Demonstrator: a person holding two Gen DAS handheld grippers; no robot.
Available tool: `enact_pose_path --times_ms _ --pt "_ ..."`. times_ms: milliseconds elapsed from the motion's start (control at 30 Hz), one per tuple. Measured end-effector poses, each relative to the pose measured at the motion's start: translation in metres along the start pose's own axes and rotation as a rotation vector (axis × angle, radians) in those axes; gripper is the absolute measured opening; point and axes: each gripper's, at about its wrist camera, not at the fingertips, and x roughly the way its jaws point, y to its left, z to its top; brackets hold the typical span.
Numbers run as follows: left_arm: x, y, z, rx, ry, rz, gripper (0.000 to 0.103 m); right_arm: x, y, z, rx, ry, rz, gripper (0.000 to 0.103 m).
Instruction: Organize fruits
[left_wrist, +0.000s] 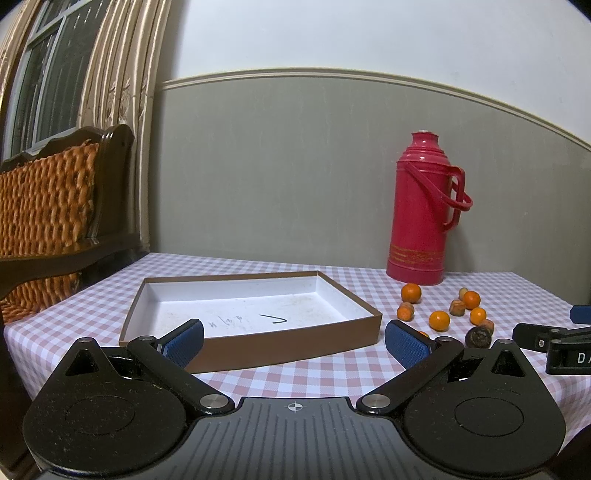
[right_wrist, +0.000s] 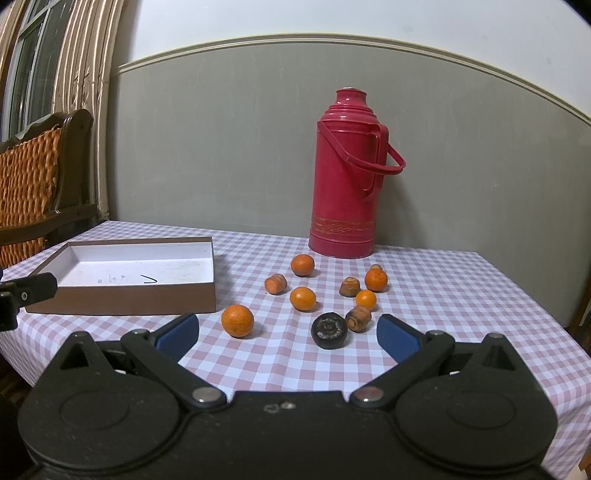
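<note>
Broadly laid out first: checked tablecloth (right_wrist: 424, 280) over the whole table, red thermos (right_wrist: 345, 177) upright at the back against the wall, well behind the fruit. Shallow brown box (left_wrist: 255, 345) on the left half, white inside, holding nothing but a few pen marks; probably the place meant for the fruit.

Scattered loose on the cloth to the right of the box: five small oranges, several shrivelled brownish pieces, one dark round fruit (right_wrist: 328, 329). Nearest orange (right_wrist: 237, 320) just beside the box's front right corner, apart from the rest.

Right gripper (right_wrist: 287, 334) low over the front of the cluster, blue pads spread wide, nothing between them. Left gripper (left_wrist: 293, 341) facing the box's near wall, likewise spread and empty.

Judged as the very start: no fruit boxed yet, first pick not begun. Best begun with the nearest orange, being isolated and closest to the box. Worth centring the pads on its widest part, coming down until both pads flank it, then closing gently, since round fruit rolls off a skewed pinch. Worth lifting clear of the box wall before crossing over, and releasing low to stop it rolling inside. Shrivelled pieces likely softer; lighter squeeze advisable.
</note>
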Motion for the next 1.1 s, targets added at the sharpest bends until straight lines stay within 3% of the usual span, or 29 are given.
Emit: enact_pose_path --times_ms 1100 --pt "-0.0016 0.0045 0.0026 -0.002 -0.004 0.001 0.103 0.0005 -0.0003 -0.0003 -0.014 0.001 -0.011 0.097"
